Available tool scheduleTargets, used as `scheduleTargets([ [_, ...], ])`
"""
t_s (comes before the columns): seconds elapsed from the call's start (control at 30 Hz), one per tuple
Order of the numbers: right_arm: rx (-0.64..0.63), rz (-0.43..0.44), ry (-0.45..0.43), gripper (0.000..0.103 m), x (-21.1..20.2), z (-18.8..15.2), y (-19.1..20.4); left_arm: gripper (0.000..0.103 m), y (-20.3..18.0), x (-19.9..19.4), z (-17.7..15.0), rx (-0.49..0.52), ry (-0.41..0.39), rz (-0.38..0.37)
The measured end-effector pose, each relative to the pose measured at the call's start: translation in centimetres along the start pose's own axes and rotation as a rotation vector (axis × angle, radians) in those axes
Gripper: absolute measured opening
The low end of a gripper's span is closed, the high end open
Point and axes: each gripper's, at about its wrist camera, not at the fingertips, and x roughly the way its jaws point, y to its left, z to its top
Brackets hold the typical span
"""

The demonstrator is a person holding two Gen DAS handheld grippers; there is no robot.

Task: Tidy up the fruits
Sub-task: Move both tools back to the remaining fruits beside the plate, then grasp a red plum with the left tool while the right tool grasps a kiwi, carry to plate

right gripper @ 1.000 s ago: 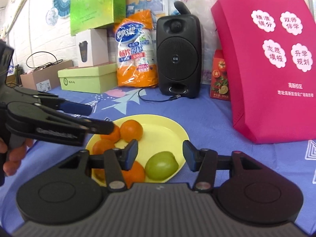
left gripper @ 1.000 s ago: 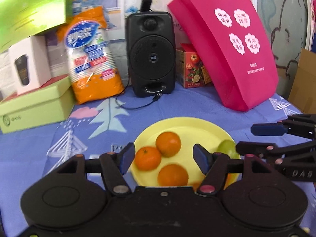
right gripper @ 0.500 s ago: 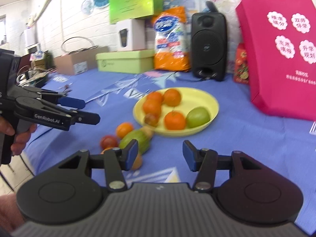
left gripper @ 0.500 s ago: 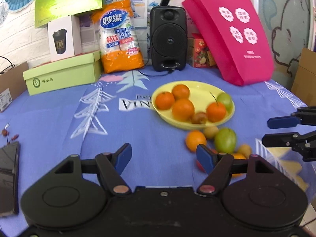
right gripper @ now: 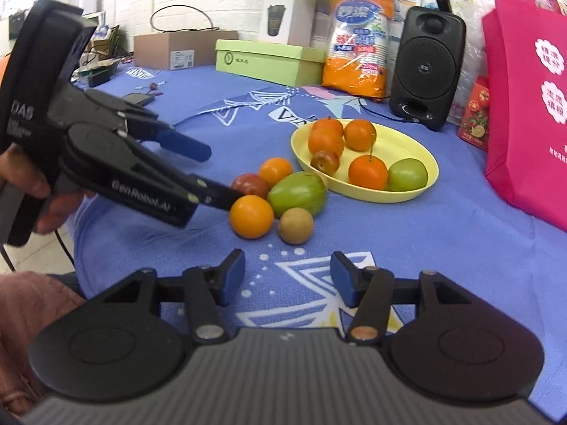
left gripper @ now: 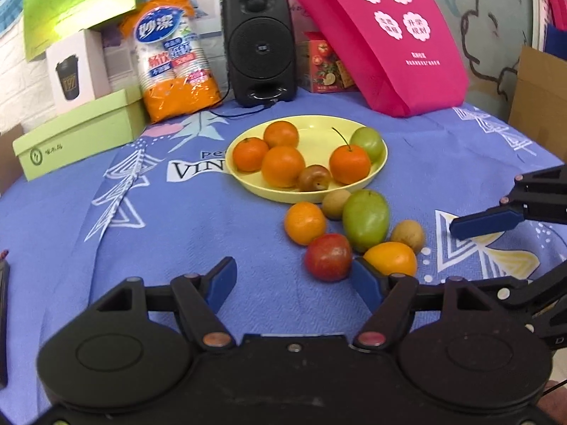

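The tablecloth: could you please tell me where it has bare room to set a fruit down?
Free: the tablecloth left of the yellow plate, toward the green box. Crowded: the loose fruit cluster around the green mango just in front of the plate.

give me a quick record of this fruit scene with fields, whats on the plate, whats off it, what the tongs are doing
surface: blue tablecloth
plate: yellow plate, far side of the loose fruit
on plate: four oranges, green apple, brown plum
off plate: green mango, red apple, two oranges, two brown kiwis
left tongs: open, empty, near the red apple
right tongs: open, empty, short of the loose fruit
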Motion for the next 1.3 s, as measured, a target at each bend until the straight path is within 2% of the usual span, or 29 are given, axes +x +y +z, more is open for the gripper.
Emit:
scheduleTargets([
  [0.17,0.020,0.017,-0.010,0.055,0.7,0.0,-0.5,0.069,-0.1,1.1,0.4,-0.030,0.011,-0.046],
  [0.27,0.025,0.019,-0.018,0.055,1.1,0.1,-0.6,0.055,0.5,1.9,0.4,-0.077,0.018,-0.101],
  [0.33,0.026,0.019,-0.021,0.055,1.3,0.2,-0.7,0.051,0.7,2.0,0.3,-0.085,0.018,-0.110],
  [0.4,0.023,0.020,-0.023,0.055,1.4,0.2,-0.7,0.032,0.8,1.9,0.4,-0.085,0.017,-0.124],
  [0.43,0.024,0.022,-0.023,0.055,1.4,0.2,-0.8,0.031,0.8,1.8,0.4,-0.090,0.017,-0.125],
  [0.77,0.034,-0.002,-0.029,0.054,1.0,0.7,-1.0,0.030,2.0,0.7,-0.3,-0.102,0.024,-0.065],
  [0.8,0.045,-0.010,-0.030,0.051,1.1,0.8,-1.2,0.031,2.1,0.7,-0.4,-0.107,0.025,-0.065],
  [0.83,0.055,-0.017,-0.029,0.043,1.1,0.8,-1.4,0.031,2.3,0.6,-0.4,-0.115,0.026,-0.068],
  [0.9,0.065,-0.031,-0.016,0.033,1.5,0.9,-1.9,0.031,2.3,0.6,-0.5,-0.120,0.026,-0.068],
  [1.23,0.057,-0.002,-0.010,0.033,3.9,1.9,-1.3,0.031,1.9,0.5,-0.7,-0.116,0.024,-0.058],
  [1.3,0.053,-0.002,-0.010,0.028,4.0,2.0,-1.1,0.031,1.9,0.5,-0.7,-0.114,0.023,-0.057],
])
